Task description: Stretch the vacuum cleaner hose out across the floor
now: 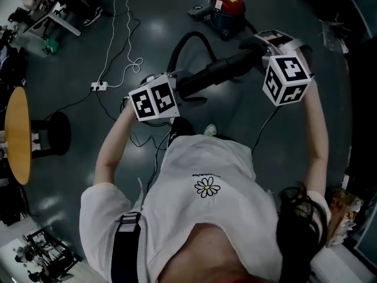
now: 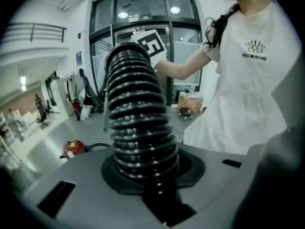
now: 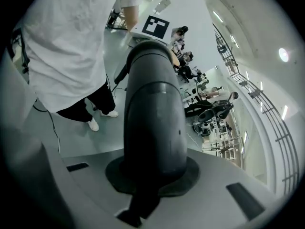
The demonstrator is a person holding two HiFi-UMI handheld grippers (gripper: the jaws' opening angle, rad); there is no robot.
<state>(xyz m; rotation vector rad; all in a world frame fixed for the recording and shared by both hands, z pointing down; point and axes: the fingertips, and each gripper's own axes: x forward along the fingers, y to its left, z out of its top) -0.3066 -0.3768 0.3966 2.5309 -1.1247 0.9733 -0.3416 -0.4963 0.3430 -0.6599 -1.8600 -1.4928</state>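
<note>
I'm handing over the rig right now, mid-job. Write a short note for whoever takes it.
Grip: left tongs shut on the ribbed hose; right tongs shut on its smooth pipe.
Place: vacuum on the floor ahead; the hose arcs from it up to the tongs.
Done: hose end lifted.
To do: pull it straight, lay it down.

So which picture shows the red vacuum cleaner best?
The head view: the red vacuum cleaner sits whole on the dark floor near the top, the black hose looping nearby. The left gripper view shows it only small and far off, low at the left. The right gripper view doesn't show it.
</note>
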